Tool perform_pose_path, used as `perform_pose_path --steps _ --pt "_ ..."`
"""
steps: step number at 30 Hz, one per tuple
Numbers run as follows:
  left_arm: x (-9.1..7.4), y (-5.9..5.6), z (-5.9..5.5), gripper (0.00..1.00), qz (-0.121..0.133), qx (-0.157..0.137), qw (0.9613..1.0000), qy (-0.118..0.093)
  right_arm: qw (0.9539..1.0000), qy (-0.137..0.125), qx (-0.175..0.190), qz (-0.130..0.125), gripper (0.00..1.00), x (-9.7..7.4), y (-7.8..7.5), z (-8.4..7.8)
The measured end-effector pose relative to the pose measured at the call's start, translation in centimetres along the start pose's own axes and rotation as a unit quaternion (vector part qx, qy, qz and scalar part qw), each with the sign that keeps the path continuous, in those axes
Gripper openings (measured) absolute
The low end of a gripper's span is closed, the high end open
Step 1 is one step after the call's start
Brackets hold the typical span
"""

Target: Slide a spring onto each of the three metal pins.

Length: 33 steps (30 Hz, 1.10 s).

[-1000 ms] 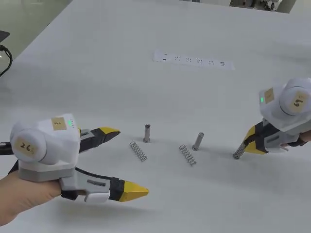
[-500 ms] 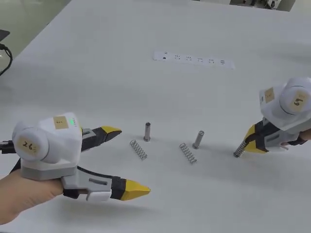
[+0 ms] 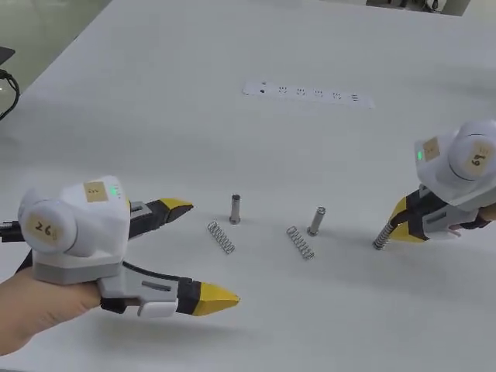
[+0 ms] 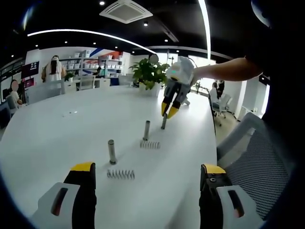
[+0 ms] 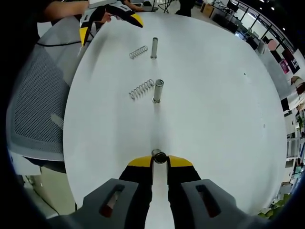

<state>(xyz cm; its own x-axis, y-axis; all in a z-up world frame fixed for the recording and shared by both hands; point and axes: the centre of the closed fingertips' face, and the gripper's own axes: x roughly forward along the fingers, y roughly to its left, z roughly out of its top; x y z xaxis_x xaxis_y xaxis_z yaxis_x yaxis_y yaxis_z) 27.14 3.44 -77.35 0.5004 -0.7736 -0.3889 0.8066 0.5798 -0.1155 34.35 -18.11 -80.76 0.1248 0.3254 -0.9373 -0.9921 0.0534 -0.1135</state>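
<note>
Yellow tips of the right gripper (image 5: 159, 161) closed narrow round the head of the right pin (image 3: 381, 236), at the right end of the row, spring coils wrapped down its shaft toward the table (image 3: 155, 116). Leaning in the head view, perhaps only by perspective. Seating of the coil at the base hard to tell. Risks from here: tipping the pin by pulling off sideways before opening; dragging the spring back up with the tips; leaving the coil hung on the head.

At near left, the left gripper (image 3: 209, 252) spread wide, nothing held, far tip near the left spring (image 3: 221, 238). Could sweep that loose coil or knock the bare left pin (image 3: 235, 210) on a careless reach; round wire, apt to roll. Bare too, the middle pin (image 3: 316, 222), with the middle spring (image 3: 300, 242) lying just beside its foot: little room there for tips without a nudge.

Outward, broad bare white top left, right and far; power strip (image 3: 308, 94) well apart on the far side. Near edge not far from the row in the gripper views, mesh chair (image 5: 38, 109) beyond it: a fair place to lose a rolling spring.
</note>
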Motion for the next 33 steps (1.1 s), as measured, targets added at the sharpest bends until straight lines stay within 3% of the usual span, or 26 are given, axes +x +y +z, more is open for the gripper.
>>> perform_pose_path --steps 9,18,33 --pt "0.0 0.1 1.0 0.87 0.000 0.006 1.0000 -0.002 0.9999 -0.011 -0.004 -0.008 0.12 -0.4 -0.4 0.7" --pt "0.2 0.6 2.5 0.88 -0.003 0.018 0.9998 -0.007 0.9991 -0.039 0.005 -0.016 0.13 -1.3 -0.3 1.7" --pt "0.5 1.1 3.9 0.88 -0.007 0.030 0.9995 -0.013 0.9967 -0.067 0.024 -0.040 0.15 -2.7 -0.1 2.1"
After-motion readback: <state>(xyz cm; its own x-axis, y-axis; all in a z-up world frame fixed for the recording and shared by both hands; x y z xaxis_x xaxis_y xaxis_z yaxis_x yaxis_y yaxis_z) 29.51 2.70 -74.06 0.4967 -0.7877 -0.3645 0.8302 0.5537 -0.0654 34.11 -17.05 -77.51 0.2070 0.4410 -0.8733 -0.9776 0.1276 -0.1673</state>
